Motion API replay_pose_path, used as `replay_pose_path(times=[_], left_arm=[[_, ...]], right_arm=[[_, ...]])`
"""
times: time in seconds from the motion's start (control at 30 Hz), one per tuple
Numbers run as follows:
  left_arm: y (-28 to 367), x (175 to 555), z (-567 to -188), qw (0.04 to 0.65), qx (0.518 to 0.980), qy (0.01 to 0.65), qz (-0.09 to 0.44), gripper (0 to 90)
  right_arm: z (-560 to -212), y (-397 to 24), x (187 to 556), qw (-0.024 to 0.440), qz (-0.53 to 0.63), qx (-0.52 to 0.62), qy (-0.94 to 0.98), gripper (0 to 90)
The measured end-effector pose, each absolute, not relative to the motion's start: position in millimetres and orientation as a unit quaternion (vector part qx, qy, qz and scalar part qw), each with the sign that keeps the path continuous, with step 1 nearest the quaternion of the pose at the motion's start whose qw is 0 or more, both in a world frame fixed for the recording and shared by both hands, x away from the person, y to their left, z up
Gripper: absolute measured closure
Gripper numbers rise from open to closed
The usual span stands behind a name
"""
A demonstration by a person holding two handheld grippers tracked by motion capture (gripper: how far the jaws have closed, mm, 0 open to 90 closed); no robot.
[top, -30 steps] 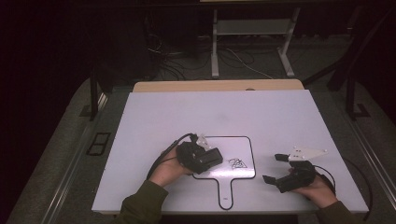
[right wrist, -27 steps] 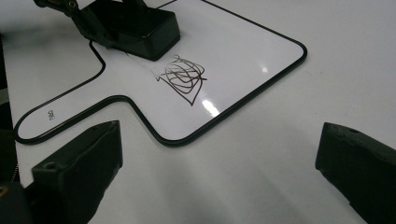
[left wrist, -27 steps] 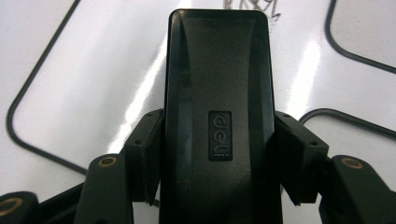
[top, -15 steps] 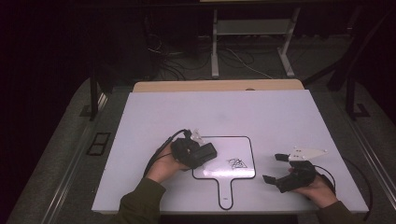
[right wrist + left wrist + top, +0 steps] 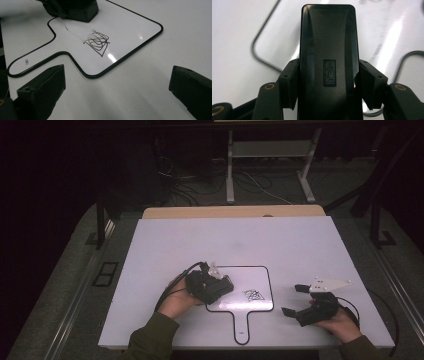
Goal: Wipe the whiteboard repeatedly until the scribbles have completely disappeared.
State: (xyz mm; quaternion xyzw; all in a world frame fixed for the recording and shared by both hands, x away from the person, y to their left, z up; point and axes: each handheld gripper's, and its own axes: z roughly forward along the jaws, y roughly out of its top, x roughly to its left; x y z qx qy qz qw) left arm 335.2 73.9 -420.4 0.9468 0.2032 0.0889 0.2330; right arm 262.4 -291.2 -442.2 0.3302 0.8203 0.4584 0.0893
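- High view: a white table [image 5: 165,250] carried a small paddle-shaped whiteboard [image 5: 252,279] with a black border, its handle pointing toward the person. A black scribble [image 5: 254,295] sat near the board's middle. The left gripper [image 5: 220,287], held in the left hand [image 5: 175,301], lay over the board's left edge with a black eraser [image 5: 222,290] between its jaws. The right gripper [image 5: 295,301], in the right hand [image 5: 342,322], rested on the table to the right of the board, apart from it, with its jaws spread and nothing between them.
- Left gripper view: the eraser [image 5: 329,50] filled the middle, clamped from both sides by the two black jaws. An embossed label on its back read "deli". Its far end sat over the whiteboard [image 5: 387,30], whose black border curved past on the left.
- Right gripper view: the two jaws stood wide apart at the lower corners, holding nothing and hanging over bare table [image 5: 140,95]. The whiteboard [image 5: 130,25] lay ahead with the scribble [image 5: 97,41] on it; a faint wiped streak ran from the scribble toward the eraser [image 5: 80,8] at the top left. Small print on the handle was too small to read.
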Motion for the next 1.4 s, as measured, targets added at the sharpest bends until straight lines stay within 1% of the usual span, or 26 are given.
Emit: replay_pose_path(times=[0.1, 0.3, 0.4, 0.57, 0.67, 0.83, 0.93, 1.13, 1.23, 1.4], left_arm=[[75, 335, -421, 0.236, 0.945, 0.208, 0.087, 39.2], [59, 322, -421, 0.235, 0.954, 0.172, 0.071, 39.2], [56, 323, -421, 0.235, 0.954, 0.170, 0.073, 39.2], [66, 335, -421, 0.232, 0.948, 0.201, 0.085, 39.2], [67, 336, -421, 0.232, 0.947, 0.203, 0.085, 39.2], [54, 324, -420, 0.230, 0.956, 0.169, 0.064, 39.2], [45, 318, -420, 0.229, 0.959, 0.152, 0.064, 39.2], [55, 330, -421, 0.227, 0.953, 0.182, 0.082, 39.2], [55, 332, -421, 0.228, 0.952, 0.185, 0.081, 39.2], [42, 321, -420, 0.225, 0.961, 0.151, 0.063, 39.2]], right_arm=[[-443, -291, 263, 0.089, 0.458, 0.330, 0.820, 0.0], [-443, -290, 263, 0.088, 0.457, 0.328, 0.822, 0.0], [-443, -290, 263, 0.088, 0.456, 0.328, 0.823, 0.0], [-443, -291, 263, 0.089, 0.457, 0.328, 0.822, 0.0], [-443, -291, 263, 0.089, 0.456, 0.327, 0.823, 0.0], [-443, -290, 263, 0.088, 0.456, 0.328, 0.823, 0.0], [-443, -290, 263, 0.088, 0.455, 0.328, 0.823, 0.0], [-443, -291, 263, 0.090, 0.456, 0.327, 0.823, 0.0], [-443, -290, 263, 0.089, 0.454, 0.327, 0.824, 0.0], [-443, -290, 263, 0.090, 0.455, 0.327, 0.824, 0.0]])
